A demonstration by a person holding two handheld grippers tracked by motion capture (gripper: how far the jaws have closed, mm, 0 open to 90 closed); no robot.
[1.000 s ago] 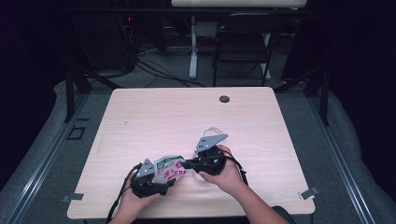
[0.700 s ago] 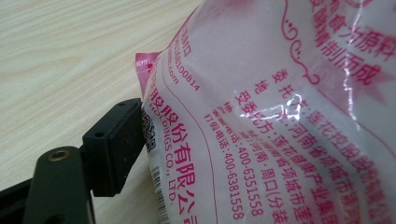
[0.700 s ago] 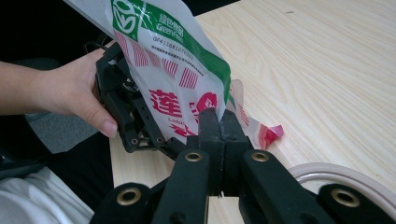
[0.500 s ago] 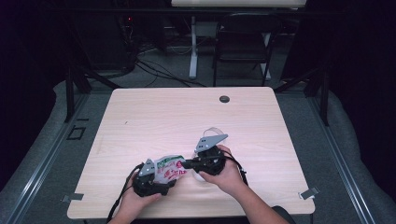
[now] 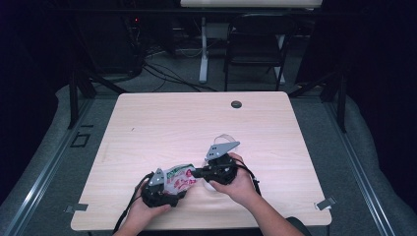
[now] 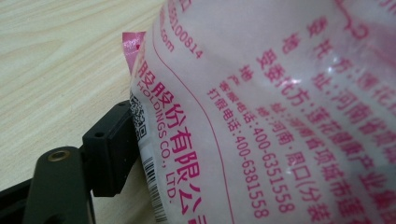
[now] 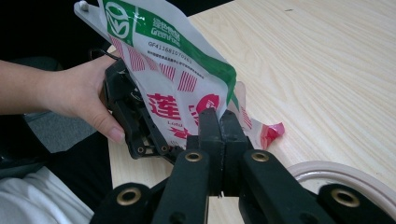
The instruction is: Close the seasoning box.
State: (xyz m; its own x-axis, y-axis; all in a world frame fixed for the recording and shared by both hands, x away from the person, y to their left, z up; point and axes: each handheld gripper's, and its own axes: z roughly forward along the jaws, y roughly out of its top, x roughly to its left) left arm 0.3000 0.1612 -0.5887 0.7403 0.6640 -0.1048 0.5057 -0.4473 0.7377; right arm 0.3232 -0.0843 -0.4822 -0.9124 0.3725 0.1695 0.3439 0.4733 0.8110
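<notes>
High view: near table (image 5: 162, 123) front edge, packet (image 5: 179, 178) spans left tool (image 5: 169, 189) and right tool (image 5: 199, 173), barely moved in the last second, so tearing looks unstarted; left gripper view: jaw against packet (image 6: 280, 116), apparently clamped; right gripper view: jaws pinched on packet (image 7: 187, 79) corner.

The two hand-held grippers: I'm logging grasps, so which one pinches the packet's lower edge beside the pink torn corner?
The right hand-held gripper: its jaws are shut flat on the packet there, while the left hand-held gripper holds the packet's other end.
</notes>
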